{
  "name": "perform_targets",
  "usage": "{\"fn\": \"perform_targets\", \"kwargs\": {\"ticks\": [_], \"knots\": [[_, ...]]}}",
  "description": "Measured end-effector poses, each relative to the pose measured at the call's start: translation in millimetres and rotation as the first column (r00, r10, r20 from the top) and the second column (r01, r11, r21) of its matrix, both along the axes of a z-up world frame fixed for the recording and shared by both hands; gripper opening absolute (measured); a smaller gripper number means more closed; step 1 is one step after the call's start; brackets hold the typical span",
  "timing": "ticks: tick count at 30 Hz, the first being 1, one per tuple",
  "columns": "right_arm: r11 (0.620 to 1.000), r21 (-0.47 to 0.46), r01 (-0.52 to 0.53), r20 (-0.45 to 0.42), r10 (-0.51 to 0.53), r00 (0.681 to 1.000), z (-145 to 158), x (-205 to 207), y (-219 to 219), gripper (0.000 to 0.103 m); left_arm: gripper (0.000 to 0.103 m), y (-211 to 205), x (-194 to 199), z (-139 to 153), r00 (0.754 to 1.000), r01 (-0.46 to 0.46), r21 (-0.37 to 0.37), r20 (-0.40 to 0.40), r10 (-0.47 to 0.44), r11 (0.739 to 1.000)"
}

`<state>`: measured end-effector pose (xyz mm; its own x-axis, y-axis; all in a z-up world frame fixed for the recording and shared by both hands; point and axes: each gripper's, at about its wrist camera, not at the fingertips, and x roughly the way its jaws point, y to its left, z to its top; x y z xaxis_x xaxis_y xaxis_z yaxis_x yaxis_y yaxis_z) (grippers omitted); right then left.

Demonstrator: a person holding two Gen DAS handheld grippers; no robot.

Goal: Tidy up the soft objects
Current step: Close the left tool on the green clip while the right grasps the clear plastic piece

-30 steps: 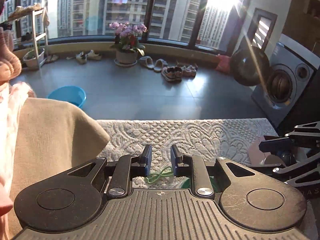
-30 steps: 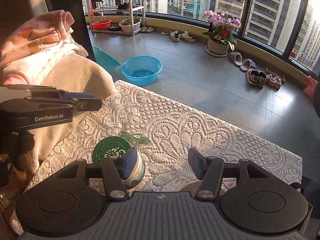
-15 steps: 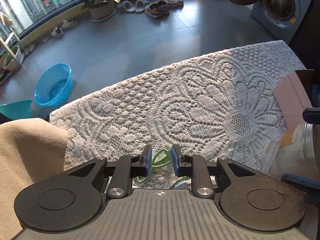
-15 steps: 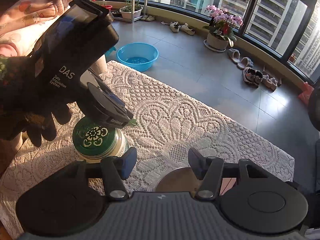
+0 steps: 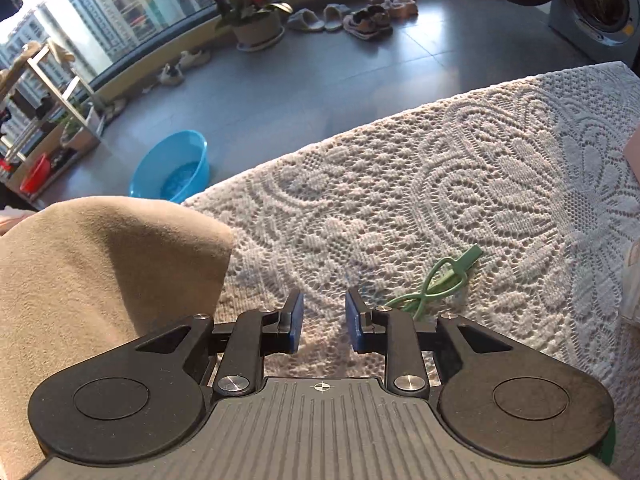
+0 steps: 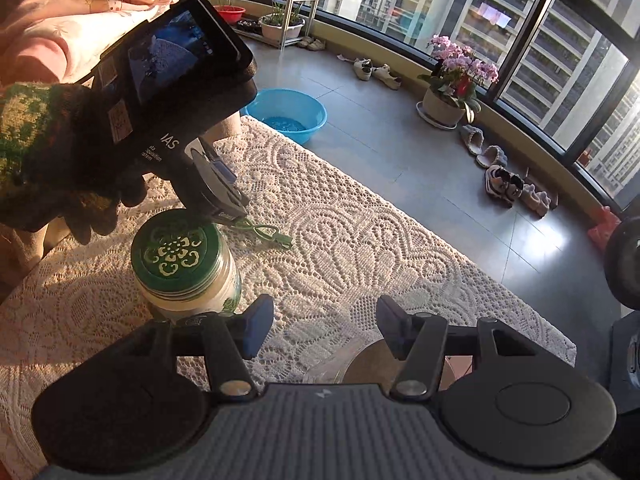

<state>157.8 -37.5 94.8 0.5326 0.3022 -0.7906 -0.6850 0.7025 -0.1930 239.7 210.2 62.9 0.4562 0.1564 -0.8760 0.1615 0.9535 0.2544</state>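
Observation:
A thin green cord point(image 5: 436, 282) with a flat tab lies on the white lace tablecloth point(image 5: 460, 184); it also shows in the right wrist view point(image 6: 266, 234). My left gripper point(image 5: 323, 312) hovers low over the cloth just left of the cord, its blue pads a narrow gap apart, holding nothing. In the right wrist view the left gripper point(image 6: 226, 208) points down beside the cord. My right gripper point(image 6: 325, 322) is open and empty above the cloth. Pink and white clothes point(image 6: 80, 12) are piled at the far left.
A jar with a green patterned lid point(image 6: 182, 268) stands on the cloth near my right gripper's left finger. A clear round container point(image 6: 360, 364) sits under the right gripper. A beige cushion point(image 5: 100, 280) borders the table's left. A blue basin point(image 5: 172, 172) is on the floor.
My left gripper has tilted down from the room toward the tablecloth and shifted left, so the green cord now lies to its right. My right gripper has barely moved.

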Motion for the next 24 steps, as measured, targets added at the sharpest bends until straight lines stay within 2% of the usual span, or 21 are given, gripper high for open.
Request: {"fn": "perform_targets", "kwargs": {"ticks": [3, 6, 9, 14, 16, 18, 22, 24], "knots": [[1.0, 0.006, -0.028, 0.014, 0.028, 1.0, 0.4, -11.8, 2.7, 0.057, 0.028, 15.7, -8.7, 0.0, 1.0, 0.002, -0.022, 0.016, -0.001, 1.0], [0.998, -0.018, -0.064, 0.049, 0.065, 0.997, -2.4, -28.1, 8.0, 0.053, 0.024, 27.0, -19.3, 2.0, 1.0, 0.002, -0.082, 0.023, 0.0, 0.997], [0.996, -0.025, -0.085, 0.071, 0.087, 0.994, -2.1, -42.6, 8.9, 0.05, 0.024, 36.6, -30.3, 3.5, 0.999, 0.015, -0.155, 0.04, -0.009, 0.988], [0.996, 0.035, -0.083, 0.027, 0.082, 0.996, -5.5, -64.8, -7.0, 0.05, 0.025, 36.1, -29.2, 29.8, 0.989, 0.105, -0.291, 0.127, -0.071, 0.951], [0.995, 0.047, -0.087, 0.0, 0.087, 0.996, -13.4, -72.2, -14.5, 0.05, 0.025, 31.3, -22.6, 38.8, 0.981, 0.168, -0.267, 0.14, -0.135, 0.949], [0.995, 0.048, -0.086, -0.024, 0.087, 0.996, -22.4, -76.7, -20.8, 0.05, 0.024, 26.5, -14.4, 41.6, 0.973, 0.219, -0.235, 0.125, -0.194, 0.947], [0.996, 0.025, -0.091, -0.027, 0.092, 0.995, -37.8, -81.1, -33.2, 0.05, 0.024, 16.5, 7.0, 27.6, 0.958, 0.278, -0.306, 0.022, -0.285, 0.91], [0.995, 0.029, -0.093, -0.038, 0.094, 0.995, -48.1, -83.6, -39.2, 0.05, 0.025, 2.3, 13.5, 22.5, 0.944, 0.31, -0.3, -0.015, -0.329, 0.902]]}}
